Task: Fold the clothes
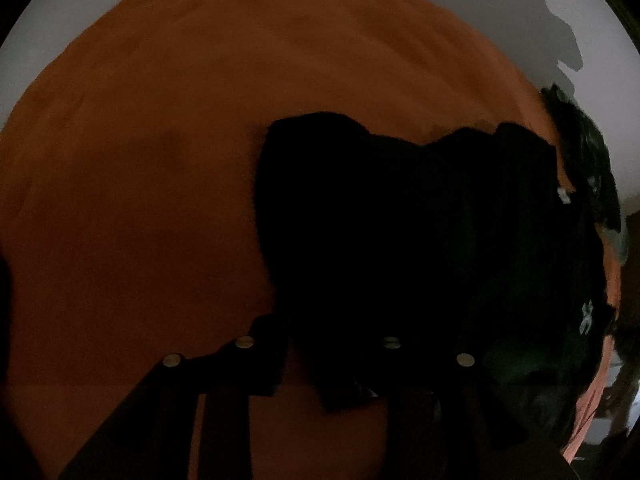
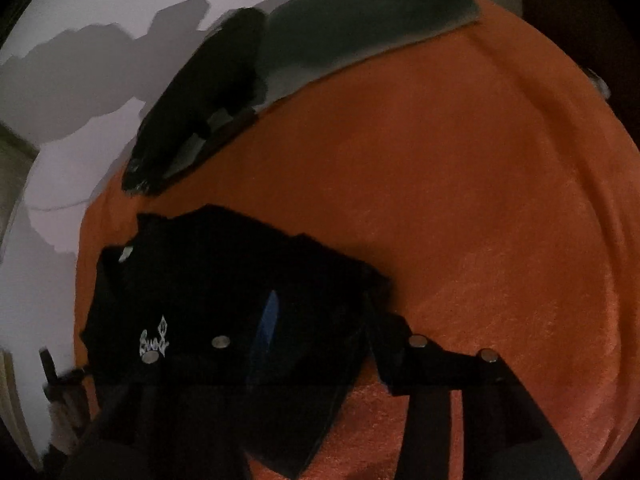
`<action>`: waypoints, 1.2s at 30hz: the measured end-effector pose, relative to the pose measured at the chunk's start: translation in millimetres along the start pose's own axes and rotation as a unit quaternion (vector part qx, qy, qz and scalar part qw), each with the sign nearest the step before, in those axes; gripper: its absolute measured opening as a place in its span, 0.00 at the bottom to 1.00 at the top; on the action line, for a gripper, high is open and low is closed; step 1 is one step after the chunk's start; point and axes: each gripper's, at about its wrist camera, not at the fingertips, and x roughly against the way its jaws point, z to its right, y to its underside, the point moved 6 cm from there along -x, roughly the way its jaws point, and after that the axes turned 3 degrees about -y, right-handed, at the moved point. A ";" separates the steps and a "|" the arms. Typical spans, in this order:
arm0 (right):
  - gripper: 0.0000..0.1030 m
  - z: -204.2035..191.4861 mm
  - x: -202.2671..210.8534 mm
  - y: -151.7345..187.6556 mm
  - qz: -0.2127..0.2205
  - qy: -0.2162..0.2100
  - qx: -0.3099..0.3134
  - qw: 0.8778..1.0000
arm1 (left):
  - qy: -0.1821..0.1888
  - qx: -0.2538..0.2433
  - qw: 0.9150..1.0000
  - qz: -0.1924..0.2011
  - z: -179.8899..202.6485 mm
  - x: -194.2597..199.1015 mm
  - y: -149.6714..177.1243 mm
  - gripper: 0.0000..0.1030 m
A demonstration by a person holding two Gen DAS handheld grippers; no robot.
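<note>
A black garment [image 1: 400, 220] lies bunched on the orange cloth [image 1: 160, 160], right of centre in the left wrist view. A small white logo [image 1: 586, 318] shows on its right side. My left gripper [image 1: 332, 360] is open, and a corner of the garment hangs between its fingers. In the right wrist view the same black garment [image 2: 240, 272] with its white logo [image 2: 154, 340] fills the lower left. My right gripper [image 2: 320, 344] is wide open; the garment covers its left finger and lies in the gap. The scene is very dark.
A grey-green folded piece [image 2: 360, 28] and another black piece [image 2: 200, 100] lie at the far edge of the orange cloth [image 2: 460, 200]. A dark green garment [image 1: 580, 152] sits at the right edge in the left wrist view. White surface [image 2: 80, 20] surrounds the cloth.
</note>
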 end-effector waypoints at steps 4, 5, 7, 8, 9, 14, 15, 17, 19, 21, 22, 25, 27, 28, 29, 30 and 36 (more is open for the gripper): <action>0.02 -2.0 12.8 -14.7 0.059 0.057 0.031 0.996 | 0.014 0.002 1.000 0.020 8.1 3.9 -7.2 0.34; 0.02 -1.4 30.5 -19.0 0.091 0.066 0.027 0.993 | 0.016 0.000 0.999 0.028 10.3 6.6 -8.3 0.37; 0.00 3.6 56.7 -29.6 0.138 0.095 0.024 0.986 | 0.019 -0.012 0.999 0.034 16.2 9.0 -9.8 0.43; 0.00 8.8 64.1 -35.0 0.151 0.115 0.022 0.982 | 0.020 -0.019 0.999 0.037 19.2 10.1 -10.6 0.45; 0.00 16.7 67.4 -40.3 0.155 0.136 0.020 0.978 | 0.017 -0.022 0.999 0.038 19.7 10.4 -11.2 0.45; 0.00 48.2 49.0 -40.1 0.096 0.134 -0.026 0.986 | 0.021 -0.005 0.999 0.035 17.0 12.2 -8.1 0.46; 0.01 51.9 41.6 -36.0 0.072 0.109 -0.043 0.990 | 0.020 0.001 0.999 0.035 18.3 10.9 -9.5 0.46; 0.14 53.0 27.8 -27.8 0.031 0.055 -0.072 0.995 | 0.019 0.009 0.999 0.037 19.4 10.4 -13.4 0.47; 0.50 47.0 16.5 -23.4 0.011 0.023 -0.076 0.997 | 0.017 0.004 0.999 0.050 26.3 7.3 -28.6 0.47; 0.62 37.7 7.8 -21.7 0.005 0.006 -0.063 0.998 | 0.006 -0.014 0.998 0.060 33.4 9.2 -41.7 0.47; 0.63 33.6 3.6 -21.1 0.003 0.001 -0.058 0.998 | 0.000 -0.016 0.998 0.063 35.0 8.8 -47.4 0.49; 0.57 27.8 -8.1 -21.9 0.001 0.020 -0.045 0.999 | -0.007 -0.010 0.998 0.057 40.3 0.5 -55.6 0.56; 0.04 26.9 -15.1 -21.5 -0.005 0.040 -0.042 0.998 | -0.008 -0.002 0.999 0.047 44.5 -7.4 -57.5 0.57; 0.05 27.1 -16.4 -21.4 -0.004 0.048 -0.045 0.998 | -0.008 0.002 0.999 0.042 46.6 -11.4 -58.5 0.57; 0.05 26.4 -10.9 -22.5 0.013 0.046 -0.055 0.997 | -0.008 0.006 0.999 0.037 48.7 -15.3 -59.4 0.58; 0.05 25.2 -4.1 -24.2 0.029 0.046 -0.057 0.997 | -0.008 0.010 0.999 0.032 50.8 -19.3 -60.4 0.58; 0.04 13.5 23.5 -38.0 0.091 0.077 -0.012 0.993 | -0.003 0.002 0.999 0.045 67.2 -31.1 -70.6 0.49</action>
